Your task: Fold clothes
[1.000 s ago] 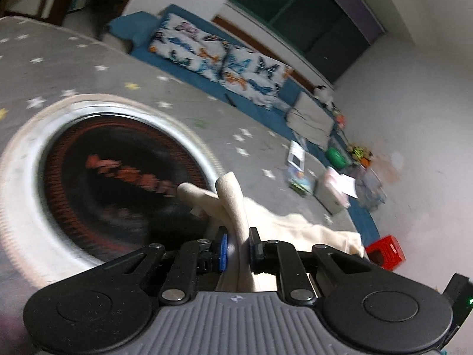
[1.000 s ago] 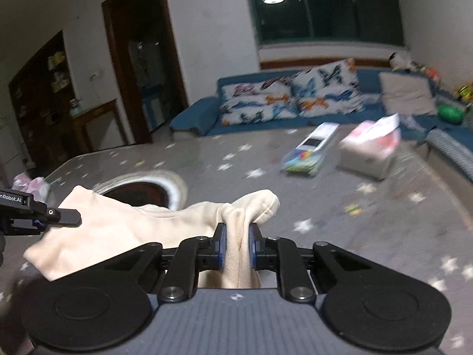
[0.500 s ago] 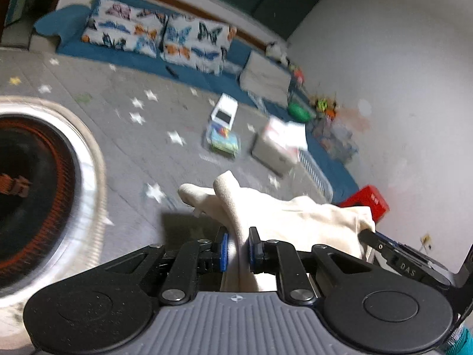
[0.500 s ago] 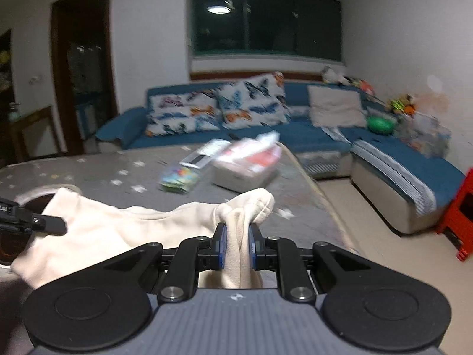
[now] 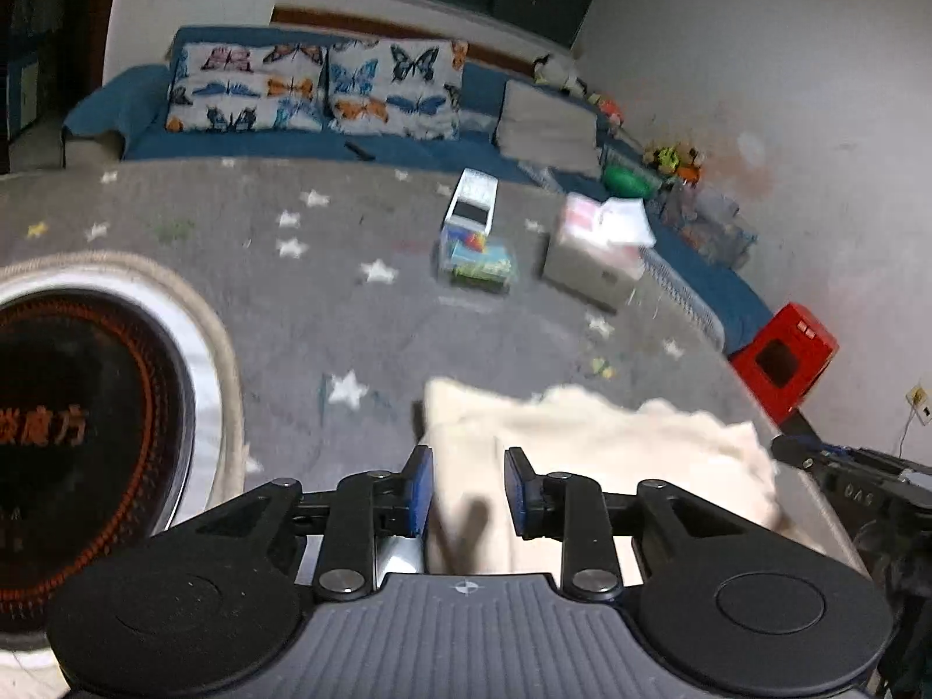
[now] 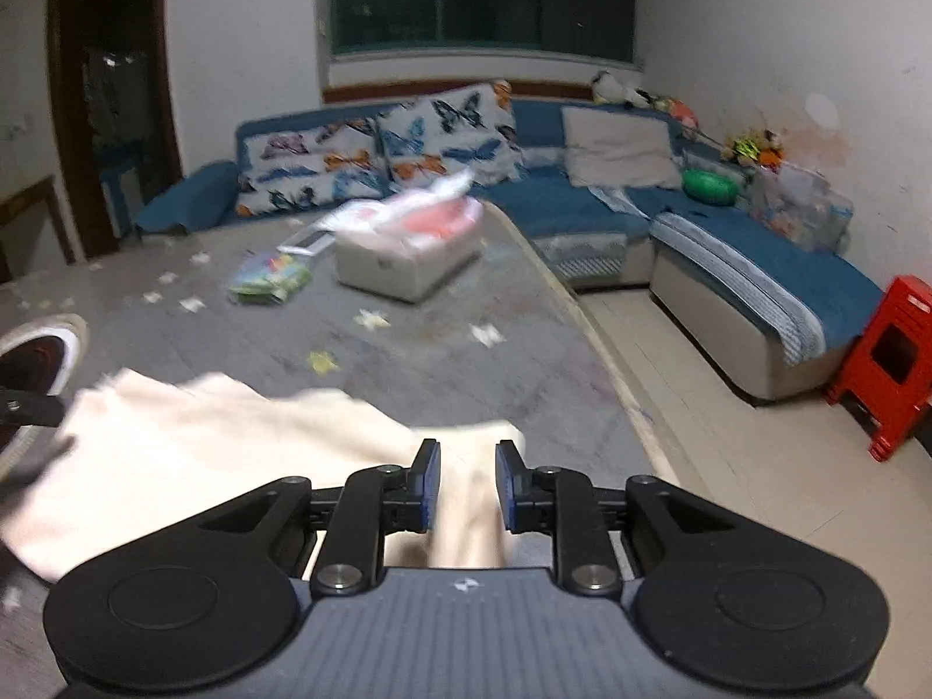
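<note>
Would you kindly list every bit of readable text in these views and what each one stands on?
"DAS": on the right gripper, seen from the left wrist.
Orange characters on the round black heater: cut off and blurred, not readable.
Print on the colourful pack and tissue box: too blurred.

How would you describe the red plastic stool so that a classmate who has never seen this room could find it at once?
Start at the long blue corner sofa along the far and right walls. Follow it to its near end by the white right-hand wall; the red plastic stool stands on the pale floor just beyond that end. It is the only bright red, boxy piece there, with a dark rectangular cut-out in its side.
</note>
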`<state>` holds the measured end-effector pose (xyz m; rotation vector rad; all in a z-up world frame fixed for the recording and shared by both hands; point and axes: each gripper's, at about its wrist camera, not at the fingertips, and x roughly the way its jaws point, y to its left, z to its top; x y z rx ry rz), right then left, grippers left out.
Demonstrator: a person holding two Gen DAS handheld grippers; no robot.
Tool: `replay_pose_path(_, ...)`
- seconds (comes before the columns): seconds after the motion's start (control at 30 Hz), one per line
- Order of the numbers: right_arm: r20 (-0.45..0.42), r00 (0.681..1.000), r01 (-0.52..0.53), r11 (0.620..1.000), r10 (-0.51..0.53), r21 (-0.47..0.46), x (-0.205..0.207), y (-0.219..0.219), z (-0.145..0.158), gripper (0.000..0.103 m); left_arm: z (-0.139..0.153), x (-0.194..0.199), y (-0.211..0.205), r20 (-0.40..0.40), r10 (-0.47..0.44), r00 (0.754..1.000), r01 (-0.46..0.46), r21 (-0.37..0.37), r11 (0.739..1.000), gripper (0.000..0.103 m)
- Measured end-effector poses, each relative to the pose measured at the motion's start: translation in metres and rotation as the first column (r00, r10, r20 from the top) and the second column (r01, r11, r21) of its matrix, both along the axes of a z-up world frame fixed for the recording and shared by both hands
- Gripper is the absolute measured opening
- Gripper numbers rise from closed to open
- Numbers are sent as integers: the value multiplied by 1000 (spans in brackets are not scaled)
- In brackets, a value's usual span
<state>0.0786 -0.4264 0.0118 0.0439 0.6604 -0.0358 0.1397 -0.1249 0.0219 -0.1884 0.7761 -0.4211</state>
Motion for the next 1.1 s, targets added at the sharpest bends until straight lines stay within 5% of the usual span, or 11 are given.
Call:
replay_pose_path(0.33,3,996,-84,994,84,65,31,33,-6,21,-2,15,-52,15,-134,991,134,18,991,25)
replay_pose_path(0.7,-14,995,-95,995,95,24,48,45,-25,30,-29,41,-87,-20,-182,983,183,60,981,26)
replay_pose_path(1.1,7,988,-152,988,152,16,3,47,0,34,-16,19,-76,22,-186,982,184,65,981,28)
